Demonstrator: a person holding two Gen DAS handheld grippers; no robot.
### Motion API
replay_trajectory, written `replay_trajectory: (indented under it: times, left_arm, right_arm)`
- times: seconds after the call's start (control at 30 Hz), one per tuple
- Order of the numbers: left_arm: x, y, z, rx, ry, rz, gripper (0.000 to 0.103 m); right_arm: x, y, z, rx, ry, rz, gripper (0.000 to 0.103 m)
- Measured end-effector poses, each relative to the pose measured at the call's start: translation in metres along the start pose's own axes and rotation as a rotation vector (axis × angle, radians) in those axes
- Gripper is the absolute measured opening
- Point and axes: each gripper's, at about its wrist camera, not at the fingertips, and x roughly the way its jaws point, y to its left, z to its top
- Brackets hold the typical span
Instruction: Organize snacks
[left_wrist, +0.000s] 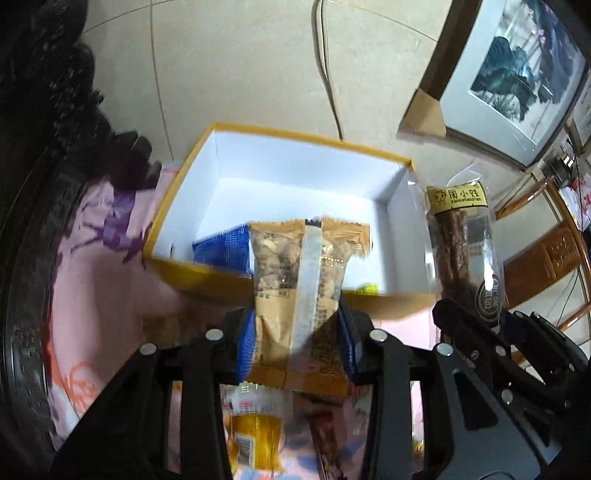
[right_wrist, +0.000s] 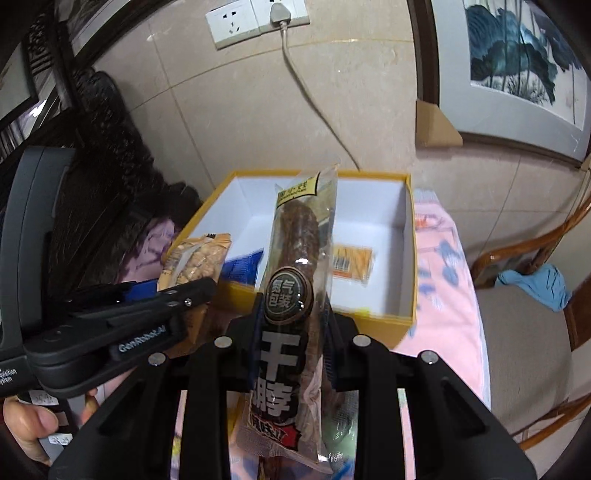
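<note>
the yellow box (left_wrist: 207, 273) sits open on a pink patterned cloth (left_wrist: 99, 314), its white inside mostly bare, with its far rim close to the tiled wall (left_wrist: 236, 66). a blue packet (left_wrist: 221, 245) lies against the near wall inside the box, and in the right wrist view an orange packet (right_wrist: 351, 262) lies on its floor toward the right. dark carved furniture (left_wrist: 40, 110) crowds the left edge of the cloth; a wooden chair (right_wrist: 524, 258) stands off to the right. more snacks lie on the cloth under the left gripper.

the left gripper (left_wrist: 295, 325) is clenched on a tan nut packet (left_wrist: 295, 266), held upright above the box's near rim. the right gripper (right_wrist: 291, 306) is clamped narrowly on a long clear-wrapped sausage stick (right_wrist: 299, 236), which juts forward over the near rim. the two grippers hang side by side, near each other.
</note>
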Motion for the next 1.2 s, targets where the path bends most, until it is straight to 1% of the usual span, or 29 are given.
replay_trajectory:
  times: [0.03,0.17,0.4,0.53,0.6,0.63,0.67,0.7,0.73,0.77,0.8,0.87,0.93,1.0,1.1,1.2]
  left_arm:
    - [0.003,0.000,0.009,-0.001,-0.002,-0.001,0.037]
    - [0.010,-0.001,0.027,-0.002,-0.005,-0.005,0.037]
    - [0.026,0.003,0.042,-0.001,0.007,-0.007,0.037]
    - [0.039,0.006,0.053,-0.007,0.021,0.004,0.038]
    - [0.045,0.006,0.059,-0.006,0.033,0.020,0.043]
    - [0.049,0.008,0.064,-0.012,0.047,0.032,0.057]
    - [0.050,0.010,0.068,-0.022,0.058,0.033,0.075]
    - [0.050,0.014,0.071,-0.040,0.060,0.038,0.080]
    - [0.046,0.019,0.073,-0.063,0.046,0.034,0.084]
    - [0.042,0.023,0.074,-0.074,0.036,0.028,0.086]
    - [0.039,0.027,0.073,-0.082,0.030,0.026,0.087]
    - [0.032,0.036,0.068,-0.095,0.025,0.030,0.087]
    - [0.022,0.045,0.056,-0.118,0.016,0.022,0.087]
    - [0.013,0.053,0.038,-0.134,0.008,0.016,0.087]
    - [0.001,0.064,0.004,-0.157,0.005,0.035,0.087]
    - [-0.004,0.076,-0.029,-0.192,0.023,0.037,0.087]
  right_arm:
    - [0.002,0.000,0.007,-0.005,-0.006,-0.003,0.028]
    - [0.007,-0.002,0.023,-0.007,-0.015,-0.010,0.028]
    - [0.026,-0.003,0.033,-0.018,-0.001,-0.019,0.028]
    - [0.039,-0.003,0.045,-0.020,-0.002,-0.035,0.028]
    - [0.050,-0.005,0.056,-0.015,0.021,-0.061,0.031]
    - [0.056,-0.007,0.061,-0.007,0.044,-0.073,0.033]
    - [0.061,-0.012,0.067,0.011,0.062,-0.086,0.037]
    - [0.061,-0.016,0.070,0.026,0.059,-0.096,0.040]
    - [0.056,-0.021,0.072,0.041,0.044,-0.105,0.051]
    - [0.052,-0.024,0.072,0.045,0.032,-0.107,0.055]
    - [0.046,-0.026,0.071,0.043,0.019,-0.104,0.056]
    - [0.036,-0.033,0.065,0.038,0.012,-0.103,0.058]
    - [0.028,-0.040,0.055,0.042,0.028,-0.089,0.059]
    - [0.019,-0.047,0.038,0.043,0.055,-0.075,0.059]
    - [0.014,-0.058,-0.005,0.054,0.149,-0.080,0.061]
    - [0.019,-0.070,-0.059,0.114,0.264,-0.103,0.061]
